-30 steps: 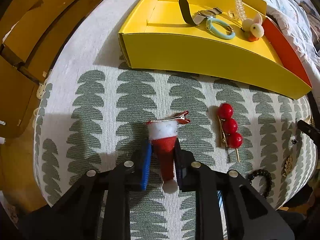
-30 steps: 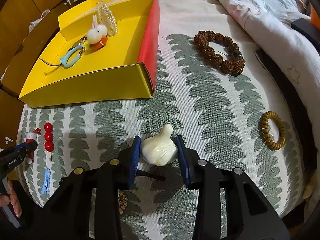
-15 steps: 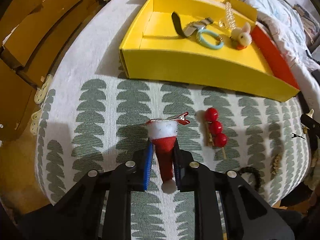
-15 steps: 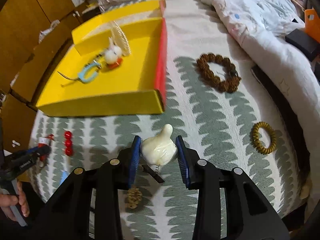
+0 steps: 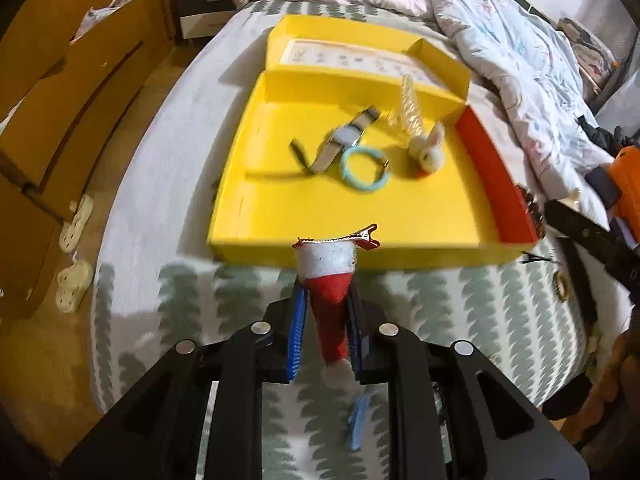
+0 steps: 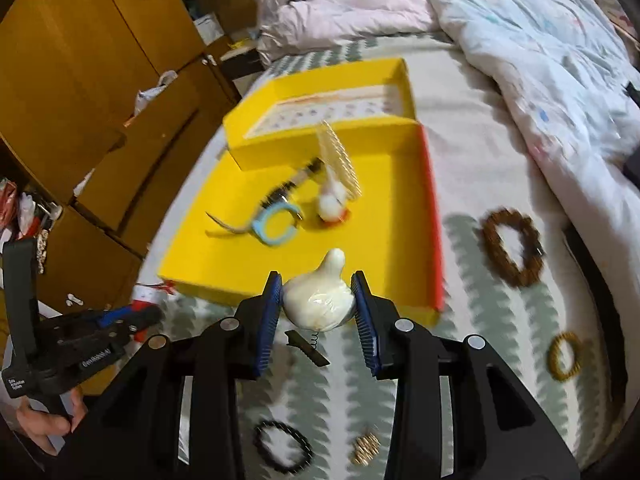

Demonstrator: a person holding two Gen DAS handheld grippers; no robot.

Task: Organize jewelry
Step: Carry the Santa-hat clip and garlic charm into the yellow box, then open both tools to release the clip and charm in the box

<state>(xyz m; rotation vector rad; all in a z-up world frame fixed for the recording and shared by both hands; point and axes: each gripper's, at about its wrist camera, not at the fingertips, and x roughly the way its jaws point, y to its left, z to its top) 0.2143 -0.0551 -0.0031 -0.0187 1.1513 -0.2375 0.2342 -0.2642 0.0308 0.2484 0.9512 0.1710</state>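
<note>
Right claw [image 6: 316, 312] clamps white duck clip [image 6: 318, 302].

A home bedroom: a rumpled quilt [image 6: 520, 40] on a bed beside wooden wardrobes [image 6: 100, 60].

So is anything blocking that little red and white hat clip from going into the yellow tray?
Nothing visible does. The red and white felt hat clip is held up just before the yellow cardboard tray, only its low front wall ahead. The floor just past it is bare; the blue ring lies further back.
</note>
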